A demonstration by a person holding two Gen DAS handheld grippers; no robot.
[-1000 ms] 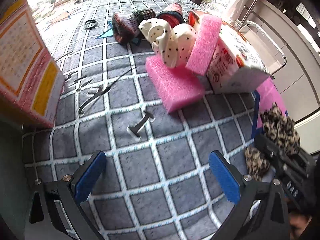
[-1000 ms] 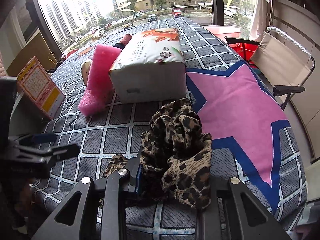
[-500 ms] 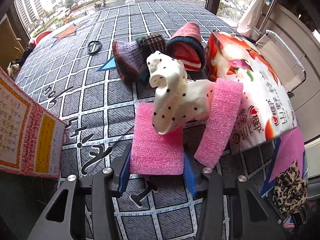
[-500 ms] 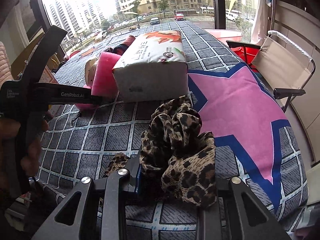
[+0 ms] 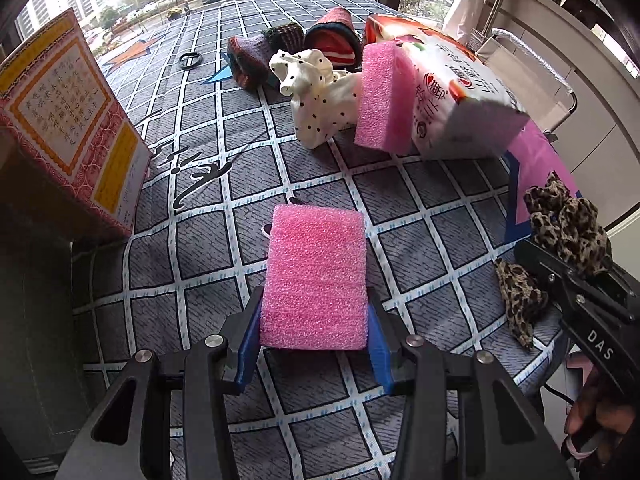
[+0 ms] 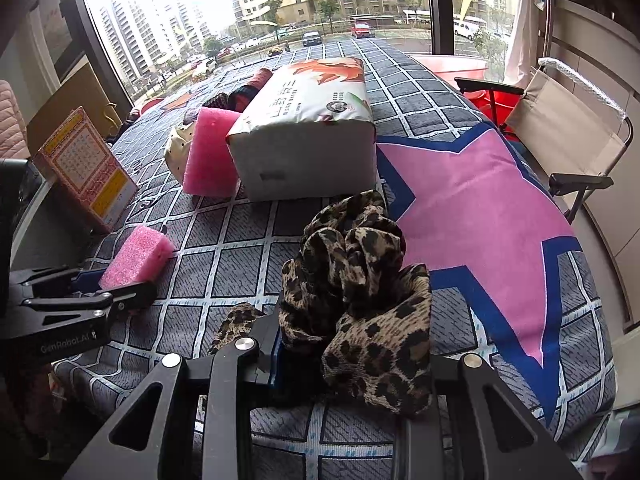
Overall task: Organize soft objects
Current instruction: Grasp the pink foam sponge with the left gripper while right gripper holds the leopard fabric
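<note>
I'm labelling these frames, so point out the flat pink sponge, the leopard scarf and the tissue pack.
flat pink sponge (image 5: 316,276), left wrist view, top face
leopard scarf (image 6: 360,280), right wrist view, bunched middle
tissue pack (image 6: 308,160), right wrist view, near end

"GenRobot.AI" on left gripper (image 6: 86,280); "DAS" on right gripper (image 5: 576,292).

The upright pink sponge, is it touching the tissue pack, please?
Touching: in the left wrist view the upright pink sponge leans flat against the tissue pack, no gap showing.
</note>
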